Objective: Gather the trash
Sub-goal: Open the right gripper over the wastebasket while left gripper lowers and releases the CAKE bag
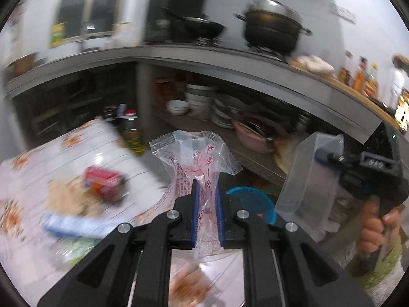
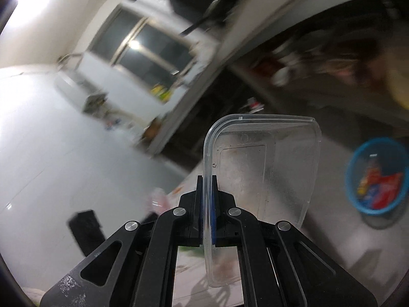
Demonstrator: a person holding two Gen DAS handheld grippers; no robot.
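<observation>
Kitchen table [image 1: 30, 179] beside the blue bin [image 2: 378, 176] keeps litter, while left gripper [image 1: 207, 199] pinches a wrapper [image 1: 196, 158] and right gripper [image 2: 207, 192] clamps a clear tub [image 2: 263, 168], neither binned.

We see a table w/ flowered cloth [image 1: 107, 143]: red packet [image 1: 104, 184], crumbs [image 1: 66, 199], blue-white wrapper [image 1: 71, 226] on it. Counter [image 1: 179, 53] has wok [image 1: 202, 26] & big pot [image 1: 271, 32]; bowls [image 1: 199, 97] on shelf below.

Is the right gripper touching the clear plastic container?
Touching. The right wrist view shows the right gripper pinching the clear plastic container's rim between both pads.
</observation>
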